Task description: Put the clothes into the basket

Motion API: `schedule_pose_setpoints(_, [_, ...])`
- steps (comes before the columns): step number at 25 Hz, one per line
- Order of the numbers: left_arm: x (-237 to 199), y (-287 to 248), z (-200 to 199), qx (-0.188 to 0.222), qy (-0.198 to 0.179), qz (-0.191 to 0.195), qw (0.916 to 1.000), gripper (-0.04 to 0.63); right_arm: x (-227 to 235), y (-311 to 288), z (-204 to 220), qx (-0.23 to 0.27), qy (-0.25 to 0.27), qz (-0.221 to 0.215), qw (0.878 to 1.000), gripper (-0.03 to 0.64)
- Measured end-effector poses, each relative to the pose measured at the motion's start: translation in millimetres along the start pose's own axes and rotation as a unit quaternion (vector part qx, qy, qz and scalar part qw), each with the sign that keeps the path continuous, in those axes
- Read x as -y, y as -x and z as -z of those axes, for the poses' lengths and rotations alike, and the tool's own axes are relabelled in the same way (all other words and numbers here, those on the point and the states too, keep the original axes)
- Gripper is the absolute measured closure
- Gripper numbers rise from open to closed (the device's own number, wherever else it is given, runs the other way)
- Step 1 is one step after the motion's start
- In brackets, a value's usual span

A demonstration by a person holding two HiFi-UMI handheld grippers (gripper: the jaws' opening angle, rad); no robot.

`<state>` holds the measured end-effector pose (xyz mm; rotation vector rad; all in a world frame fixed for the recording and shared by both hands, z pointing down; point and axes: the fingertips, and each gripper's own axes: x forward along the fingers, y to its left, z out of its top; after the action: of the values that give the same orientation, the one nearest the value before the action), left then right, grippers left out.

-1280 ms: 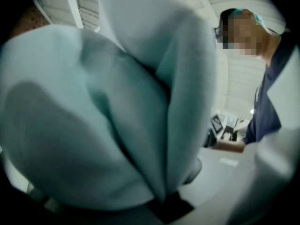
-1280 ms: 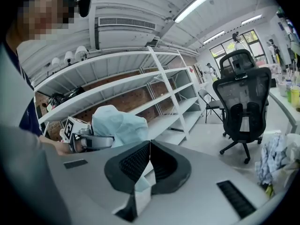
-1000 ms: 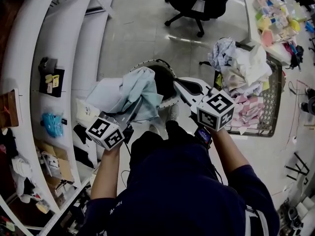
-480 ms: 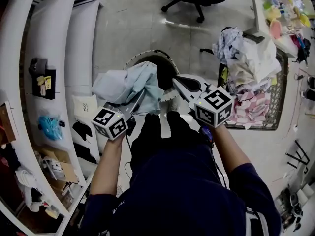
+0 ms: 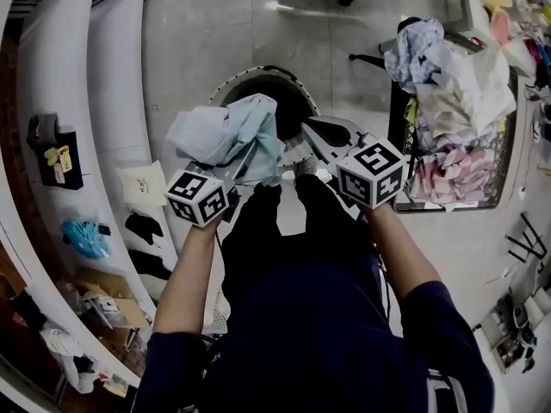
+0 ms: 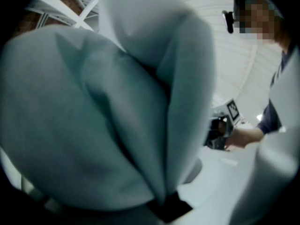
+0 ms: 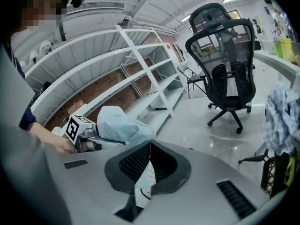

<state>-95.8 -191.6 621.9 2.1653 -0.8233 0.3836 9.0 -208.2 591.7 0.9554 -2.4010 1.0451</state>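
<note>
A light blue garment (image 5: 228, 132) hangs bunched over the left rim of a round basket (image 5: 293, 89) with a white rim and a dark inside. My left gripper (image 5: 248, 155) is shut on it. The cloth (image 6: 93, 125) fills the left gripper view and hides the jaws. My right gripper (image 5: 314, 132) is just right of the garment, over the basket's near rim. In the right gripper view its jaws (image 7: 149, 146) are shut on a thin white printed slip (image 7: 145, 182). I cannot tell whether the slip belongs to the garment (image 7: 123, 125).
A wire cart (image 5: 491, 200) at the right holds a pile of mixed clothes (image 5: 452, 84). White shelving (image 5: 103, 76) runs along the left. A black office chair (image 7: 225, 74) stands on the floor beyond the basket. The person's dark legs are below the grippers.
Both grippers have sunk toward the round basket, the left one carrying the blue garment with it. The garment now overlaps the basket's left rim.
</note>
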Motion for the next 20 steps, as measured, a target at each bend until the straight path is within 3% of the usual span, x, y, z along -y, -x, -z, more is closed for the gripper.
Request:
schedule_pose_setpoints(11, [-68.9,-78.6,74.4,-0.084,0.024,-0.031,0.9957,0.485,42.0,-49.1,57.0,-0.052,-0.023,0.027,0.998,0.611])
schedule_pose_setpoints(20, [-131.7,-135.7,156.3,-0.168,0.044,-0.079,0.9817,0.482,56.2,-57.3,91.0,-0.093,-0.027,0.035,0.995,0.611])
